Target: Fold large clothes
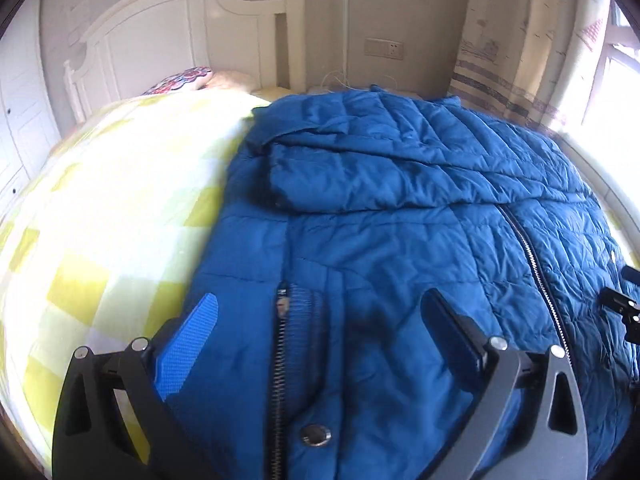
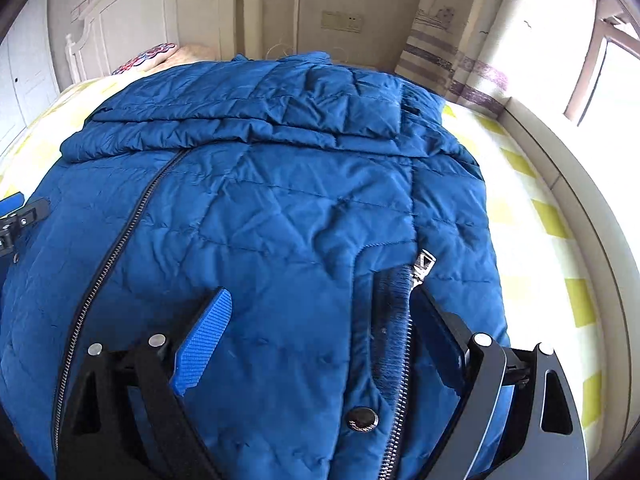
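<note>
A blue quilted jacket [image 1: 400,208] lies front up on the bed, its sleeves folded across the chest. It fills the right wrist view too [image 2: 260,208]. My left gripper [image 1: 320,312] is open, low over the jacket's near left corner, straddling a side zipper [image 1: 280,360] and a snap button [image 1: 316,435]. My right gripper [image 2: 324,308] is open over the near right corner, straddling its side zipper [image 2: 404,340] and snap [image 2: 362,419]. Each gripper's edge shows in the other view: the right gripper's edge [image 1: 624,304], the left gripper's edge [image 2: 16,212].
The bed has a yellow-and-white checked sheet [image 1: 100,220]. A white headboard [image 1: 160,40] and patterned pillow [image 1: 180,78] are at the far end. A curtain [image 1: 520,40] and bright window [image 2: 608,60] are on the right, beside a low ledge [image 2: 560,160].
</note>
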Tool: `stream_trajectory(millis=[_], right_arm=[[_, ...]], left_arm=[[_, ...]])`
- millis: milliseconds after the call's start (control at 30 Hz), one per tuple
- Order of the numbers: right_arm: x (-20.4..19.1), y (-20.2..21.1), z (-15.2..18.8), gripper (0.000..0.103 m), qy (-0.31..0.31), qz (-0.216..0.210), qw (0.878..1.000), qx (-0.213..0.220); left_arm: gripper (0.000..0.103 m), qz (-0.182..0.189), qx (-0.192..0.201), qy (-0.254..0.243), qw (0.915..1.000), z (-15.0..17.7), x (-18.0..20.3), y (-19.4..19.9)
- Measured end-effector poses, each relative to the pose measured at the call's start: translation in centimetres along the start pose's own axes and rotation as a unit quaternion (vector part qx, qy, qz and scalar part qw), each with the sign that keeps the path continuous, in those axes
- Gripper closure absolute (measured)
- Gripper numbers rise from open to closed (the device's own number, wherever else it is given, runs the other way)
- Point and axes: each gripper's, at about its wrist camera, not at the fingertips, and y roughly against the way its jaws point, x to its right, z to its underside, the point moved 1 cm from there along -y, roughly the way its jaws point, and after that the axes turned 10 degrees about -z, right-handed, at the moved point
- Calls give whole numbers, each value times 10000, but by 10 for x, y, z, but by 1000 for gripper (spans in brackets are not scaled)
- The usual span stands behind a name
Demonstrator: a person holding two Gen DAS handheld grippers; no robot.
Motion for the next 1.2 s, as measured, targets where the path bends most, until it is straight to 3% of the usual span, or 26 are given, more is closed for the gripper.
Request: stream_trajectory(millis=[100, 167, 267, 400, 500, 567, 733, 867, 933, 1100, 1133, 1200], right_arm=[[25, 2, 6, 17, -587, -108, 9982, -28], [20, 6, 5, 17, -538, 111, 9985, -48], [-6, 24, 8, 17, -200, -223, 9994, 162], [-59, 44, 21, 17, 670, -665, 9951, 284], [-92, 22, 41, 17, 1274, -685, 9892, -228], [-93, 18, 50, 17, 1216, -576, 9909, -85], [-74, 32, 57, 17, 834, -680, 9941, -146], [-50, 46, 67, 17, 686, -389, 9969, -76], [-31, 52, 74, 17, 398, -358, 9986, -30], [-10, 66, 85, 17, -155, -169, 9997, 103], [-16, 71, 85, 17, -116, -95, 9997, 183], [-34, 82, 87, 16, 87, -330, 9987, 384]], left_arm=[[3, -17, -706, 933, 9931, 4, -42, -24], [3, -7, -666, 980, 9930, 3, -45, -22], [3, -160, -239, 288, 9992, 3, -20, 1], [2, 186, 631, -649, 9957, 16, 33, 57], [2, 334, 497, -1512, 9867, 40, 78, 59], [2, 182, 43, -1884, 9819, 59, 96, 38], [2, 620, -263, -1242, 9900, 51, 65, 32], [2, 101, -29, -1406, 9900, 58, 48, 40], [2, 141, -93, -1085, 9940, 60, 28, 43], [3, -473, -184, -332, 9982, 62, -8, 49], [3, -487, -61, -300, 9983, 63, -7, 57], [3, -176, 221, -298, 9992, 66, 0, 80]])
